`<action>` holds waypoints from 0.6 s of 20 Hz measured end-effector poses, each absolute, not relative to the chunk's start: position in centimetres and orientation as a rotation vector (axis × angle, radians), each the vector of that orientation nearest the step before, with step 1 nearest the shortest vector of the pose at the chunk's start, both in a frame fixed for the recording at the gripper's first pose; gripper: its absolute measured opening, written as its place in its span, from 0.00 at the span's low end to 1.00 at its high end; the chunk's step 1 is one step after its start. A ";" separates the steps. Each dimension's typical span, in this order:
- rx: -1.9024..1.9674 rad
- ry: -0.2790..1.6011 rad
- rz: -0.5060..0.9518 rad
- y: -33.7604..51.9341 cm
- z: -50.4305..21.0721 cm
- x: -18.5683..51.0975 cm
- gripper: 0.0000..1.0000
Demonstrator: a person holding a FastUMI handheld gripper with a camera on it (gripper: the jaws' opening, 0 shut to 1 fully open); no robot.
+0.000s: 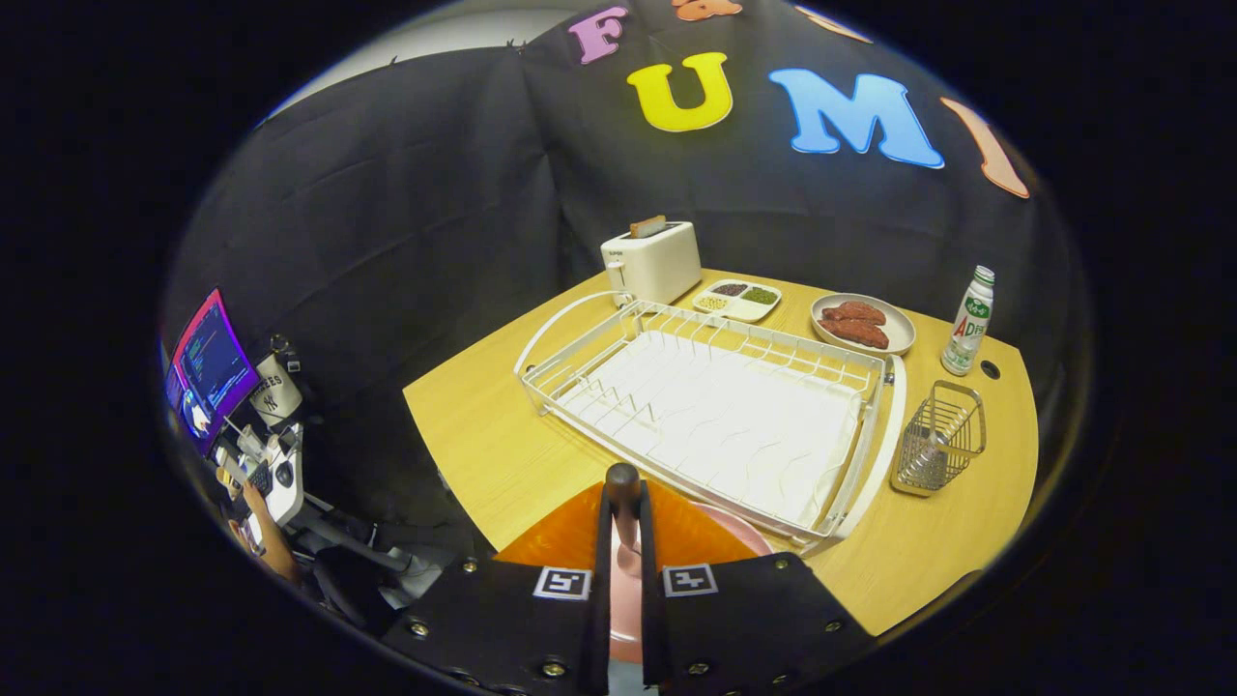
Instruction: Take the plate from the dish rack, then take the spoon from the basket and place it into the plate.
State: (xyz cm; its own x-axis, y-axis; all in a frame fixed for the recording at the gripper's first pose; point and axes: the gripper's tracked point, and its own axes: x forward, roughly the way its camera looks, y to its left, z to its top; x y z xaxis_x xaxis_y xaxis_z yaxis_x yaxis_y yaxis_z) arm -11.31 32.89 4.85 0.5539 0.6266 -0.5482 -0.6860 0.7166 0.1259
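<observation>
So right now I've got the gripper (623,522) up over the near edge of the light wooden bench (483,435), and its jaws are clenched on the rim of the pink round plate (739,527). Both fingers are pressed close together with a thin strip of the plate's pink edge running between them. The rest of the plate pokes out to the right of the fingers, over a round orange mat (570,536) on the bench, just in front of the white wire dish rack (715,406).

The rack's slots are bare, just the white drip tray under them. To the right of the rack, near it but not touching, there's a small silver wire basket (939,437) with the metal spoon (930,456) standing inside; I can't make out much of the spoon through the mesh.

Farther back beyond the rack: a white toaster (652,259) with a slice of something sticking out of a slot, a white divided tray (737,300) with dark and green fillings, a grey plate with reddish pieces (863,324), and a white bottle with a green cap (968,321).
</observation>
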 end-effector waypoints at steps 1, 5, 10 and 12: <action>-0.112 0.603 0.781 33.1 4.7 -11.4 0.13; -0.101 0.586 0.789 33.3 4.3 -12.0 0.13; -0.107 0.546 0.797 32.6 4.8 -12.8 0.19; -0.087 0.547 0.800 32.4 5.2 -13.1 0.25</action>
State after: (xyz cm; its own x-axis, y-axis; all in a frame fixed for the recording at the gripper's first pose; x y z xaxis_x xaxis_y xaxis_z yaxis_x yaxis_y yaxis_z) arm -13.06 32.37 5.21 0.5661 0.6579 -0.4967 -0.7019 0.7007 0.1281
